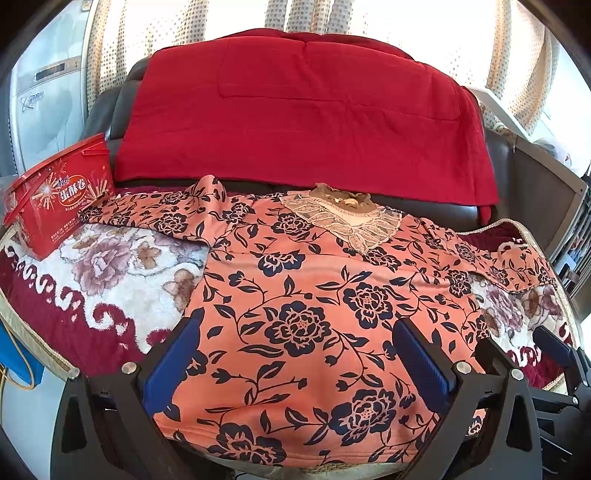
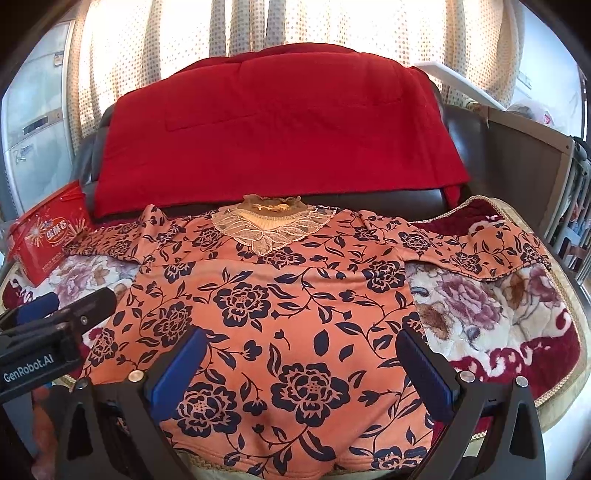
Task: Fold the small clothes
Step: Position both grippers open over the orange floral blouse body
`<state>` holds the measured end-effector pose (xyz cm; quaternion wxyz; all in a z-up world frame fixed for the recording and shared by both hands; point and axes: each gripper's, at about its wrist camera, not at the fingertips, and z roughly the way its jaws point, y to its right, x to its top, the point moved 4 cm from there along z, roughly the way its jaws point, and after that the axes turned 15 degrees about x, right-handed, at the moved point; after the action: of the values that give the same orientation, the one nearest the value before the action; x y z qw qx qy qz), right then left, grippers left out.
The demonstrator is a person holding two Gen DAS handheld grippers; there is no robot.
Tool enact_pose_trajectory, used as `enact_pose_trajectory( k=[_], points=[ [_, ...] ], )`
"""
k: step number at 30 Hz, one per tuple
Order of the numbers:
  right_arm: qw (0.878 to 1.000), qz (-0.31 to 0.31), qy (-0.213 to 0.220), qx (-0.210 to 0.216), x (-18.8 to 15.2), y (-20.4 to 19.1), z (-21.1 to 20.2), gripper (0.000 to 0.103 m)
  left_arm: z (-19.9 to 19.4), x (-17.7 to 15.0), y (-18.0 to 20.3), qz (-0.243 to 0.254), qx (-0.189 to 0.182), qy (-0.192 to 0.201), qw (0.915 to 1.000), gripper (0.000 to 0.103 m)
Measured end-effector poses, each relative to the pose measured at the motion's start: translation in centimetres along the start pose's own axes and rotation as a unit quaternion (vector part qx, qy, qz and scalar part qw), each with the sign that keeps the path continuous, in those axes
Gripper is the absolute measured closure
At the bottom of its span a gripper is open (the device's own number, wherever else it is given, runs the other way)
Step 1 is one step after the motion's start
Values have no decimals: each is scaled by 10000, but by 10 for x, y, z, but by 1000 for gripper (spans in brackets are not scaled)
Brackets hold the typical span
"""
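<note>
Both grippers, left gripper (image 1: pixel 295 354) and right gripper (image 2: pixel 304 362), hover side by side, jaws spread wide, holding nothing. One floral shirt (image 1: pixel 295 295) lies flat on one blanket (image 1: pixel 110 273), one red tin (image 1: pixel 59 195) beside.

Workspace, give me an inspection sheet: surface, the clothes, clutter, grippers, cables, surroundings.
Surface: floral blanket in maroon and white, covering the work area.
Job's things: orange floral top spread flat, front up, lace collar at the far end, both sleeves out to the sides; not yet folded.
Clutter: red snack tub at the far left, on the blanket, beside the left sleeve tip.
Grippers: left gripper open above the top's hem; right gripper open above the hem, holding nothing.
Cables: thin yellow cord at the left edge, off the blanket.
Surroundings: red quilt draped over a dark sofa back, dotted curtains behind, white appliance at left.
</note>
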<state>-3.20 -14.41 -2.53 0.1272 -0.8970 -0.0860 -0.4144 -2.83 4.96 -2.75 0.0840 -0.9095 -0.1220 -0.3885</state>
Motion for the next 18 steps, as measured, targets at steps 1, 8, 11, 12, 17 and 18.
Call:
enact_pose_trajectory(
  k=[1, 8, 11, 12, 17, 18],
  points=[
    [10000, -7, 8, -10, 0, 0, 0, 0, 0, 0, 0, 1, -3, 1, 10000, 0],
    [10000, -21, 27, -81, 2, 1, 0, 0, 0, -1, 3, 24, -16, 8, 10000, 0],
    [9999, -35, 34, -94, 2, 1, 0, 0, 0, -1, 3, 5, -22, -4, 10000, 0],
    [9999, -40, 34, -99, 2, 1, 0, 0, 0, -1, 3, 5, -17, -3, 10000, 0],
    [9999, -24, 10, -99, 2, 1, 1, 0, -1, -1, 2, 22, -3, 5, 10000, 0],
    [9999, -22, 6, -100, 2, 1, 1, 0, -1, -1, 2, 22, -1, 5, 10000, 0]
  ],
)
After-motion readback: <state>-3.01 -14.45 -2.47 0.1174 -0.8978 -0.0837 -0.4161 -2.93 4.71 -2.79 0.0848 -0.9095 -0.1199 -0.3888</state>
